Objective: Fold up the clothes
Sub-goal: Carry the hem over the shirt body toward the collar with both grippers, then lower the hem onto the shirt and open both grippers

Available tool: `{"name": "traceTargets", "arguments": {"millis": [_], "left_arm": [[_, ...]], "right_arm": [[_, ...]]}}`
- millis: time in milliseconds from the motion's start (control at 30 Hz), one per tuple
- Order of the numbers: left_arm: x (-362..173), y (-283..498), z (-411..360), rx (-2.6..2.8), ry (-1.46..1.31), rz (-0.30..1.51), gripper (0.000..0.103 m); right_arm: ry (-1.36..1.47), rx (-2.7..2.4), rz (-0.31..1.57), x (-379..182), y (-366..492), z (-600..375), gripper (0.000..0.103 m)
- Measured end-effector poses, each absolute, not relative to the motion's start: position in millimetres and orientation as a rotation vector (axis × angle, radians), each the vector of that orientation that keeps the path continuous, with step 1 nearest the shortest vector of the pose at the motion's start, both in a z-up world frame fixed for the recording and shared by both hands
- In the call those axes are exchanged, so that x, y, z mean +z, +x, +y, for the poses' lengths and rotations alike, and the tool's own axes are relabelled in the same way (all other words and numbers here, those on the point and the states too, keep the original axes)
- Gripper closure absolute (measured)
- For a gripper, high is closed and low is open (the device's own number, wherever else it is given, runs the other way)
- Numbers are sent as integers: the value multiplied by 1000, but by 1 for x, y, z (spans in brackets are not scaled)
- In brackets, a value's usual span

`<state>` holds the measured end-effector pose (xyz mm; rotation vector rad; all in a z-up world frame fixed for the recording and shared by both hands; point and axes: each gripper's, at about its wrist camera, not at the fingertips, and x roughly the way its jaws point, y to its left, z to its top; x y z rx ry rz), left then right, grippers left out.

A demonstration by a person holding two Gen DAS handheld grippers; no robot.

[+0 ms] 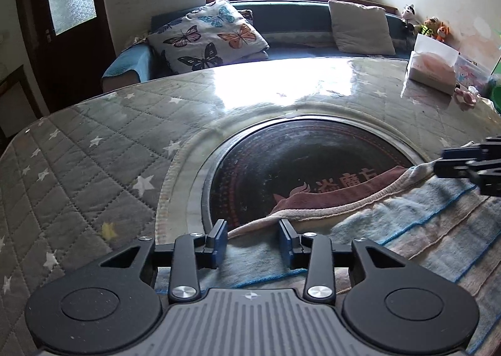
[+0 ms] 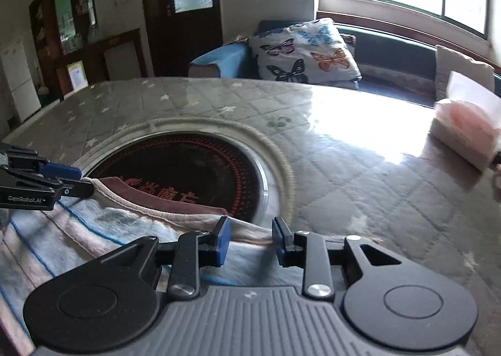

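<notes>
With both my left gripper (image 1: 253, 238) and right gripper (image 2: 250, 238) standing wide over the striped garment (image 1: 422, 224)'s far hem, I should pinch each corner squarely before lifting.

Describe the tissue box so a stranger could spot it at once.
Start at the grey star-quilted table with the dark round hotplate. The white-and-pink cardboard tissue box stands at the far right edge, near the sofa. It alone has a white tissue sticking up.

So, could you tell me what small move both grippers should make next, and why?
Probably close both on the hem. The left gripper and right gripper are open, each straddling the pink-edged far hem of the blue-and-pink striped fleece garment lying flat on the quilted star-patterned table cover, ungrasped.
</notes>
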<state>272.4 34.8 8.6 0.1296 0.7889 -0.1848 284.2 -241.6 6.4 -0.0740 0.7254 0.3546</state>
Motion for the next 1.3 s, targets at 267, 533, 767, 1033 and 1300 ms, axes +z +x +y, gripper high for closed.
{"name": "traceTargets", "arguments": {"millis": [267, 533, 767, 1033, 1300], "left_arm": [[7, 270, 38, -167, 121, 785, 62], [13, 246, 49, -148, 134, 772, 60], [14, 205, 58, -135, 146, 740, 57], [10, 157, 73, -96, 123, 722, 57], [10, 121, 89, -38, 90, 706, 57]], "right_arm": [[-21, 265, 730, 4, 273, -284, 74], [-9, 279, 718, 9, 261, -292, 73], [-76, 348, 736, 12, 222, -281, 69], [-128, 386, 735, 9, 172, -279, 67], [-157, 379, 724, 9, 135, -289, 66]]}}
